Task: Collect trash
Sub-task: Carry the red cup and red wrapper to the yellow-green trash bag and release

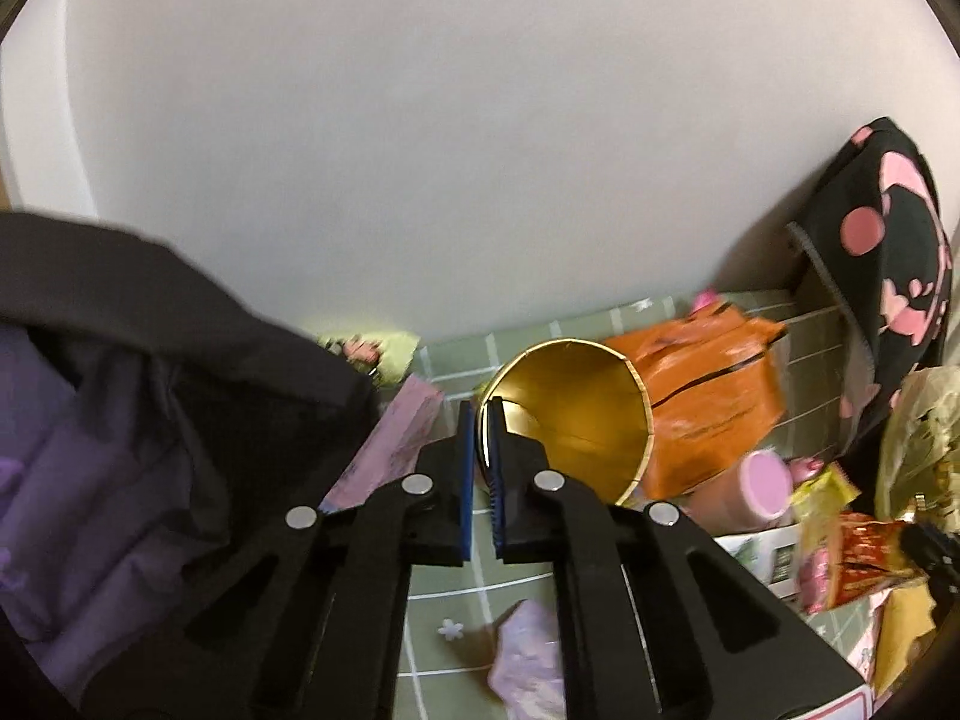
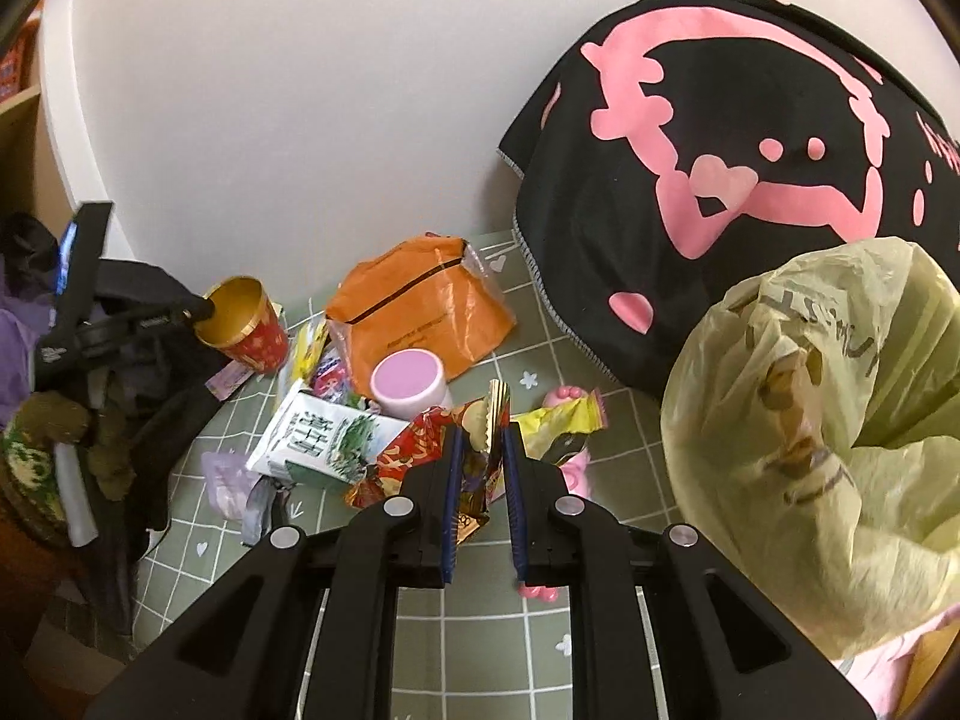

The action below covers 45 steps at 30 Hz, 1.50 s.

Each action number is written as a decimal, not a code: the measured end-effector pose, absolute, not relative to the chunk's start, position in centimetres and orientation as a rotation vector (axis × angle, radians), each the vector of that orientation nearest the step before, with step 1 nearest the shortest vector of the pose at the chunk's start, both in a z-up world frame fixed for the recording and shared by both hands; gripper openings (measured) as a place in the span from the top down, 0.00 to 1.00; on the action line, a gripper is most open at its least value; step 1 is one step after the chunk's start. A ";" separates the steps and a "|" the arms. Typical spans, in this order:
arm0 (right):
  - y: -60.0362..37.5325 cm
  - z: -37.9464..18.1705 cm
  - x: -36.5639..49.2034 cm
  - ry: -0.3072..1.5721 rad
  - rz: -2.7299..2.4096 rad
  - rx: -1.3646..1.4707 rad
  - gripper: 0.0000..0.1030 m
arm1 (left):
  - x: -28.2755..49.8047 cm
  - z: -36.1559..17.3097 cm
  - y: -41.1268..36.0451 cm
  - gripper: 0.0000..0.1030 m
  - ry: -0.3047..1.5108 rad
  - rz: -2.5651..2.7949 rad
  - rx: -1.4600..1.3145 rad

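Green gridded matting covers the bench below a pale wall. At left, the left tool is clamped on the rim of a gold-lined paper cup, tilted beside an orange bag. Further right, the right tool pinches a red snack wrapper, near a yellow-green trash bag.

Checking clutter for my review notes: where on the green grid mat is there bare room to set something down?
Bare green grid mat shows nearest the right claw, below the crumpled red snack wrapper and beside the yellowish plastic bag. It is crowded from the red paper cup with gold lining past the orange plastic bag to the white-and-green carton.
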State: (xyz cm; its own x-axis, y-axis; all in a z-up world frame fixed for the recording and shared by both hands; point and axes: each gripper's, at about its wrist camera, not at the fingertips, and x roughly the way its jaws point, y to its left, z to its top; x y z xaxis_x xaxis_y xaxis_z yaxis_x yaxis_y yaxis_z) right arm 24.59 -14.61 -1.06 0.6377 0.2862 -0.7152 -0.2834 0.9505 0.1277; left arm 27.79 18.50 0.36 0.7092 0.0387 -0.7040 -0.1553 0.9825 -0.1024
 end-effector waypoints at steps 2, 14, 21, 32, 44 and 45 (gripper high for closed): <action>-14.8 -0.8 25.0 0.810 0.319 0.010 0.86 | 27.8 1.9 17.5 0.96 0.749 0.085 -0.150; -16.4 4.4 26.5 0.703 0.195 -0.039 0.86 | 31.8 10.0 10.2 0.96 0.603 -0.174 -0.140; -19.3 10.2 26.1 0.610 0.003 -0.054 0.86 | 35.0 13.3 4.4 0.96 0.568 -0.438 -0.152; -27.4 14.4 22.2 0.586 -0.244 -0.079 0.86 | 34.8 14.7 -7.7 0.96 0.578 -0.740 -0.120; -36.5 13.3 21.1 0.564 -0.292 -0.008 0.86 | 33.6 10.1 -17.4 0.96 0.760 -0.822 -0.010; -37.1 13.2 21.1 0.561 -0.295 -0.003 0.86 | 33.5 9.1 -18.6 0.96 0.789 -0.826 0.025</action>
